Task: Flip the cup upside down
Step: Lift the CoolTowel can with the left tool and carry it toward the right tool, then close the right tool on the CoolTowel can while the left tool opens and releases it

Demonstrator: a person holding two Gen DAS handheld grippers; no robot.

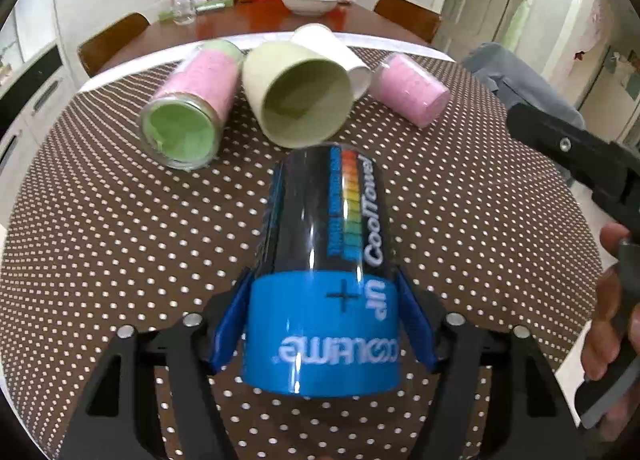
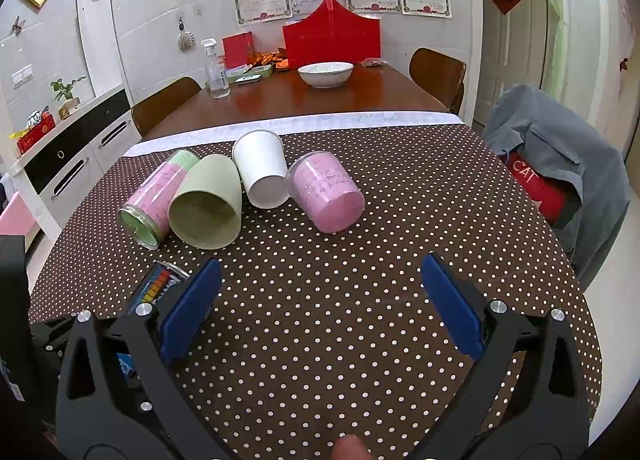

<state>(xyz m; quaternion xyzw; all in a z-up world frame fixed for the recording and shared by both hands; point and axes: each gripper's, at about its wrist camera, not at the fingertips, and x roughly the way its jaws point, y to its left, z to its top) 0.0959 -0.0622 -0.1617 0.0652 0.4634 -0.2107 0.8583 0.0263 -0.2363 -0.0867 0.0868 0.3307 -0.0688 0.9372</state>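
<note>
Left hand-held gripper (image 1: 323,324): its blue pads (image 1: 230,324) press against both sides of the blue-and-black cup (image 1: 326,260), gripping it at the blue band. The cup's printed lettering reads upside down in the left wrist view. The cup sits at the near centre of the tabletop (image 1: 100,240), which is covered in a brown cloth with white dots. Whether the cup's end touches the cloth cannot be told.

Right hand-held gripper (image 2: 320,306): jaws wide apart, nothing between them, only dotted cloth visible in the gap. In the right wrist view a sliver of the same cup shows at the near left, just behind the gripper's left finger.

Other items, all lying on their sides in a row at the far part of the cloth:
- glass jar with pink and green contents (image 1: 188,103), far left, mouth toward the camera.
- pale green cup (image 1: 298,93), touching the jar's right side, open mouth facing near.
- white paper cup (image 2: 262,169), just right of the green cup.
- pink-filled clear cup (image 2: 326,191), rightmost, close beside the paper cup.

Beyond the cloth, a white bowl (image 2: 326,73) stands on bare wood, with a spray bottle (image 2: 216,71) to its left.
</note>
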